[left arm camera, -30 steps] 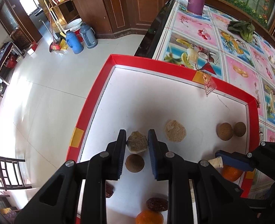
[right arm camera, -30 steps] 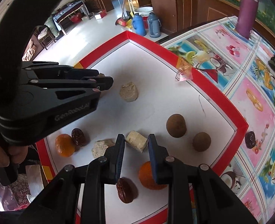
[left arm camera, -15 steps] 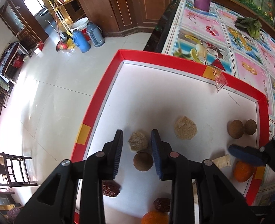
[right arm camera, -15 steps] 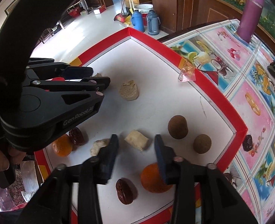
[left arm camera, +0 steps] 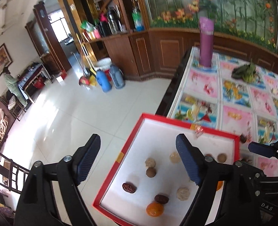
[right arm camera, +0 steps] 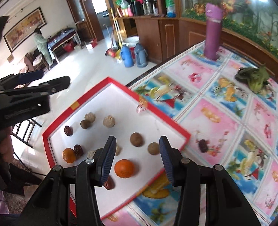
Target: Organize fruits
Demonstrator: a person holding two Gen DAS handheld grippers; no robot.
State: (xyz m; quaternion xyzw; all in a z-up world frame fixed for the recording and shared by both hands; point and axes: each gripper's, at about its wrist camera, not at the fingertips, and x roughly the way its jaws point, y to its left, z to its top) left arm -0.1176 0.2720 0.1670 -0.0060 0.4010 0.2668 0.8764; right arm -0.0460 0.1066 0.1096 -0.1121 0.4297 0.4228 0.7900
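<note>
The left gripper (left arm camera: 137,160) hangs spread wide and empty, the red-rimmed white tray (left arm camera: 108,180) of fruits below to its right. The right gripper (right arm camera: 137,158) gapes empty above a round orange (right arm camera: 124,168) in that tray.

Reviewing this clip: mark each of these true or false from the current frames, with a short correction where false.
1. Both hand-held grippers are open and hold nothing. True: the left hand-held gripper and right hand-held gripper are empty, jaws apart.
2. Two oranges lie in the red-rimmed tray. True: one orange near the right gripper, another orange at the tray's edge.
3. The purple bottle lies on its side. False: it stands upright on the tablecloth.
4. Every red date is inside the tray. False: one date lies outside, on the tablecloth.
</note>
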